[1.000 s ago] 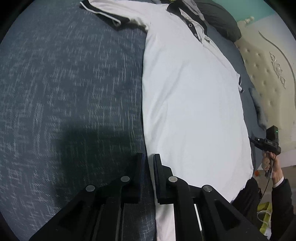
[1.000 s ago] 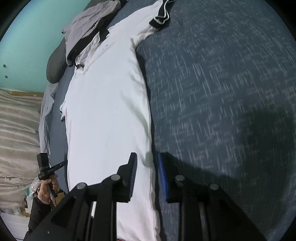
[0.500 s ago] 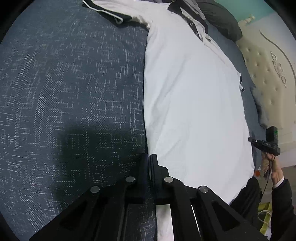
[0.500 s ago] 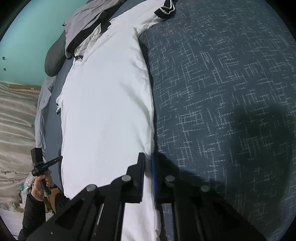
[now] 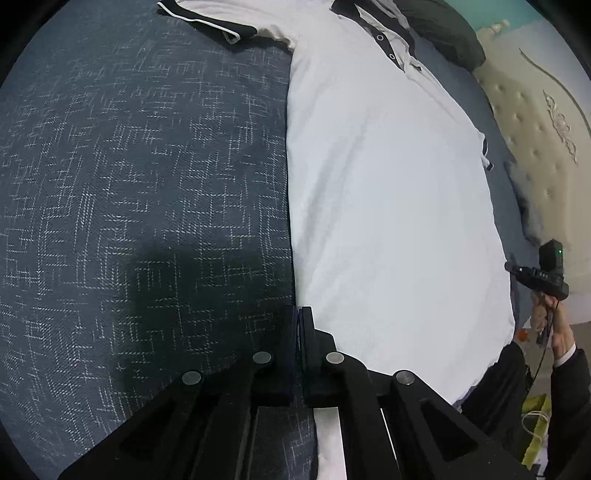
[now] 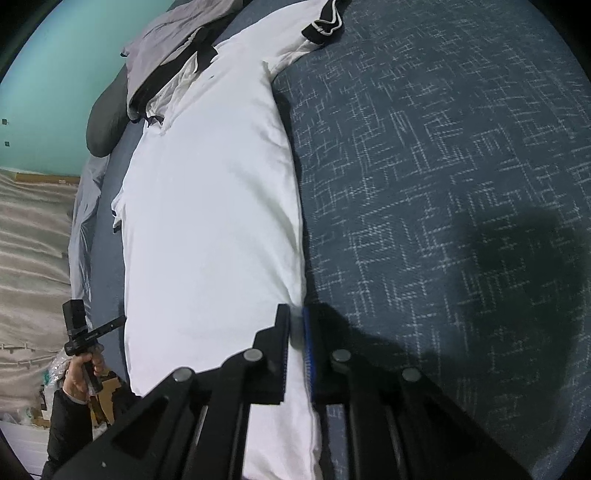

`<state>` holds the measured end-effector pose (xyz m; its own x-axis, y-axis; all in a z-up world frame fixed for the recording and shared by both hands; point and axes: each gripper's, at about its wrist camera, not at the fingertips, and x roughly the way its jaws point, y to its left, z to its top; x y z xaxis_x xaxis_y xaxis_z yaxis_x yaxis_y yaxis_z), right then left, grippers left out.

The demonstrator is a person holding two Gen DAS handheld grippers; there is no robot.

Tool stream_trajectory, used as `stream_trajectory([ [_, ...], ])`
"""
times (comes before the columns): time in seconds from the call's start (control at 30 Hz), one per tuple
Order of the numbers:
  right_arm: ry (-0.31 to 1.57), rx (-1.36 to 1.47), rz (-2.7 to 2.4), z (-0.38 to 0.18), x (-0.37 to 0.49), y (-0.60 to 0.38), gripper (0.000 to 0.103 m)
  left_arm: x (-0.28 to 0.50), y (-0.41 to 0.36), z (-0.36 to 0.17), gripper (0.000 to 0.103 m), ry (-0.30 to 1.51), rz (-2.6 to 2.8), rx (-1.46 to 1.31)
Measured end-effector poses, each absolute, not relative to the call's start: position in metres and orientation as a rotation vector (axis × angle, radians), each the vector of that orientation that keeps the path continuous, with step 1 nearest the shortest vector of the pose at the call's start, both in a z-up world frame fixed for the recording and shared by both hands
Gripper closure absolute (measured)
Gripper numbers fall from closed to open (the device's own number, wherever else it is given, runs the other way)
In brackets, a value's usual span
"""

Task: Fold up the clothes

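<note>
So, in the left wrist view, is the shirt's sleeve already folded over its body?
No, the sleeve lies spread out on the dark bedcover, beside the shirt body, not on it.

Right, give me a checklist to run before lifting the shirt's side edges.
1. Left claw shut on the shirt edge: ok.
2. Right claw gripping the other edge: cannot tell; fabric sits between the jaws, but they are opening.
3. Shirt body flat on the bed: ok.
4. Sleeve folded in: not ok, it lies spread out.
5. Collar free: cannot tell; a grey garment lies at it.
</note>
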<state>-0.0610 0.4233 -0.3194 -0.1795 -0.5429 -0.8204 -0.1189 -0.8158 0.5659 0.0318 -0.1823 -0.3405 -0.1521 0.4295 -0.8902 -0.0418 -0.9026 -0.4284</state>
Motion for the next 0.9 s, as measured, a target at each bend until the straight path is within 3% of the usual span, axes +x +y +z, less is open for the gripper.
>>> stream_trajectory([
  [0.1, -0.794, 1.816, -2.060, -0.315, -0.056, 0.429, 0.077, 0.039, -0.187, -0.335, 0.092, -0.440, 2.117, -1.802],
  [0.17, -0.780, 1.817, -2.049, -0.313, -0.053, 0.428, 0.077, 0.045, -0.189, -0.334, 0.078, -0.451, 2.102, -1.801],
  [0.27, -0.755, 1.832, -2.030, -0.314, -0.046, 0.425, 0.077, 0.053, -0.188, -0.336, 0.076, -0.442, 2.077, -1.811],
  [0.5, -0.728, 1.846, -2.011, -0.322, -0.037, 0.414, 0.078, 0.065, -0.183, -0.349, 0.078, -0.381, 2.035, -1.850],
  [0.53, -0.719, 1.847, -2.019, -0.322, -0.037, 0.413, 0.078, 0.066, -0.183, -0.349, 0.084, -0.369, 2.034, -1.852],
  [0.57, -0.710, 1.848, -2.027, -0.322, -0.036, 0.412, 0.080, 0.068, -0.183, -0.350, 0.098, -0.360, 2.035, -1.853],
  [0.7, -0.695, 1.850, -2.065, -0.320, -0.037, 0.412, 0.097, 0.075, -0.186, -0.344, 0.099, -0.333, 2.045, -1.846],
  [0.9, -0.680, 1.821, -2.109, -0.312, -0.034, 0.416, 0.100, 0.083, -0.193, -0.339, 0.099, -0.322, 2.058, -1.850],
])
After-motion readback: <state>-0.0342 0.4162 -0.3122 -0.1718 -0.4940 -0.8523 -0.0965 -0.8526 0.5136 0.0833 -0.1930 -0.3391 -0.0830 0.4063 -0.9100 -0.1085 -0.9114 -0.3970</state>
